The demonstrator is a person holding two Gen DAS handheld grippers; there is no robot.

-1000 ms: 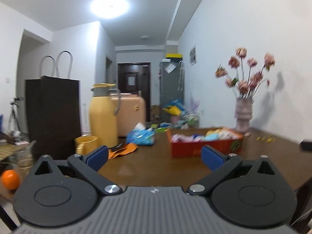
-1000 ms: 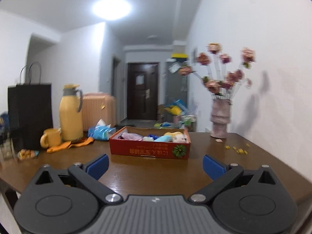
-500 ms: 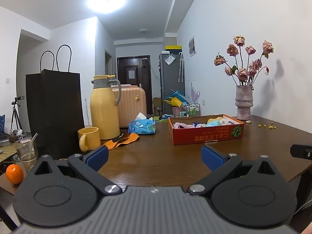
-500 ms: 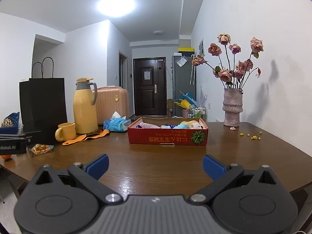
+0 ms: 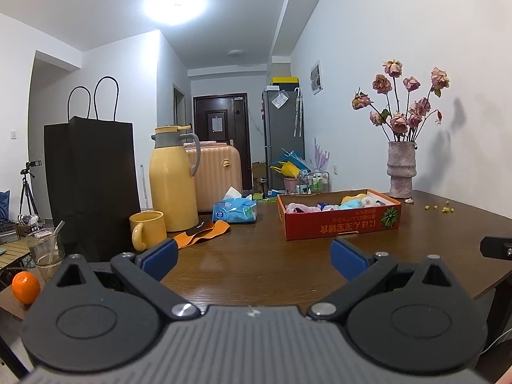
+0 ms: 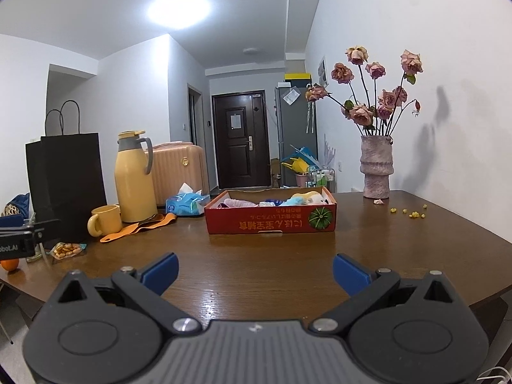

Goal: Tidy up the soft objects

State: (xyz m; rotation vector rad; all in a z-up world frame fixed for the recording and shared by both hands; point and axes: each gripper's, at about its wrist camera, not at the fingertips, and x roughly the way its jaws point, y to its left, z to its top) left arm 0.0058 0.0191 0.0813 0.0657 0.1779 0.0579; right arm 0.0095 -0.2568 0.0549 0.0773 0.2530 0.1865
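A red cardboard box (image 5: 342, 226) (image 6: 272, 222) sits on the brown table, well ahead of both grippers. Several soft toys (image 5: 348, 203) (image 6: 297, 199) in pink, blue, yellow and white lie inside it. My left gripper (image 5: 252, 257) is open over the table's near edge, nothing between its blue pads. My right gripper (image 6: 254, 272) is likewise open and empty, facing the box's front. The tip of the right gripper (image 5: 497, 248) shows at the right of the left wrist view. The left gripper's tip (image 6: 16, 240) shows at the left of the right wrist view.
Left of the box stand a yellow thermos (image 5: 172, 182), yellow mug (image 5: 147, 233), black paper bag (image 5: 91, 185), tissue pack (image 5: 235, 211) and orange strap (image 5: 204, 235). A vase of dried roses (image 5: 401, 172) stands at the back right. A glass (image 5: 44, 252), an orange (image 5: 25, 287) and a snack packet (image 6: 65, 250) lie at far left.
Both grippers have pulled back from the box and steadied; the box looks smaller and farther away. Both stay open and empty.
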